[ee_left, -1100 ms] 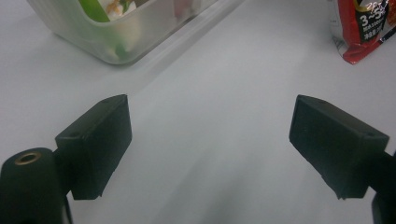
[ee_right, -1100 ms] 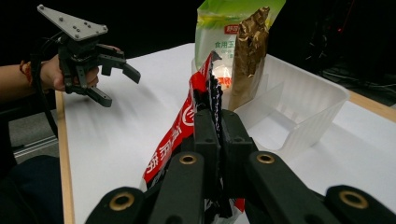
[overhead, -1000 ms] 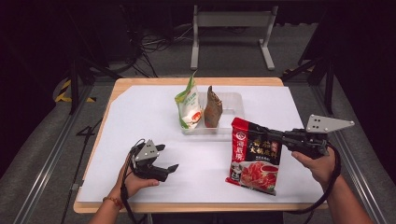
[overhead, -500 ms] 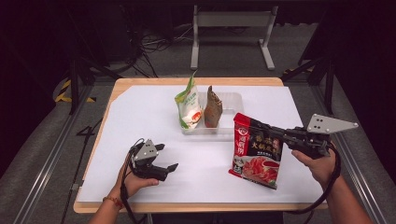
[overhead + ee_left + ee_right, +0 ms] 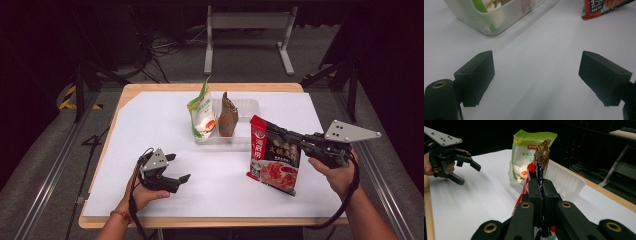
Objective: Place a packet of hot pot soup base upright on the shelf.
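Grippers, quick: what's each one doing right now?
Left gripper: open, holding nothing, resting low over the white table.
Right gripper: closed on the edge of the red hot pot seasoning pouch, held lifted at an angle.

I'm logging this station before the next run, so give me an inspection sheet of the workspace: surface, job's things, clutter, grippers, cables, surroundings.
Surface: wooden table under a white sheet.
Job's things: red printed food pouch gripped at its edge, lower end near the sheet; clear plastic tray holds a green-and-white pouch and a brown pouch, both upright.
Clutter: nothing seen.
Grippers: right gripper shut on the red pouch; left gripper open, holding nothing, low over the sheet.
Cables: black cable loops from the right gripper; black cables lie on the floor behind.
Surroundings: grey metal stand beyond the table; yellow-black tape on the floor at left.
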Available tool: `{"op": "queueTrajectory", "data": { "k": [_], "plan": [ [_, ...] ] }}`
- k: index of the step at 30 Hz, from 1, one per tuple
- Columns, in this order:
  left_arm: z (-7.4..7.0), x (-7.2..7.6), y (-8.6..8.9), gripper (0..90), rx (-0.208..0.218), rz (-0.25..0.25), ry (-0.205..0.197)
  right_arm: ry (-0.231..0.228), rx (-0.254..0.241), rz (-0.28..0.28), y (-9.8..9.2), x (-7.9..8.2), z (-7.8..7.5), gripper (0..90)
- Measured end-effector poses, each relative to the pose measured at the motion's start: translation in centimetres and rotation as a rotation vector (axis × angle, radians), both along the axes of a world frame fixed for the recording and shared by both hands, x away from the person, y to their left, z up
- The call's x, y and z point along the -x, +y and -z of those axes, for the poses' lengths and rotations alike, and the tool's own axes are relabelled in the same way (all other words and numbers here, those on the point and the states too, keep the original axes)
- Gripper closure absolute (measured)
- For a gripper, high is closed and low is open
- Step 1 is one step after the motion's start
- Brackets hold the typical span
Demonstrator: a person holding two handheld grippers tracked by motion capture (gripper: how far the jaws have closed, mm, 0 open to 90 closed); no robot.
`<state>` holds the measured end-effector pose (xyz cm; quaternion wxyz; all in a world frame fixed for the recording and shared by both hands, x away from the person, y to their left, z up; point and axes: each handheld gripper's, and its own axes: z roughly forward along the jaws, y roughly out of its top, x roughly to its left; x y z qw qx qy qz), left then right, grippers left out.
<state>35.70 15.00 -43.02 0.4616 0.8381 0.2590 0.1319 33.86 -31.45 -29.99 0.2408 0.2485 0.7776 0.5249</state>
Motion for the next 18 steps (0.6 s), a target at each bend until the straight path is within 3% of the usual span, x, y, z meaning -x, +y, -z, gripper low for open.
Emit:
{"op": "queueTrajectory", "data": {
  "k": [18],
  "plan": [
    [-0.09,0.0,0.31,14.1,0.004,-0.008,0.0,-0.038,-0.009,0.052,0.77,-0.47,-1.06,88.0]
  ]
}}
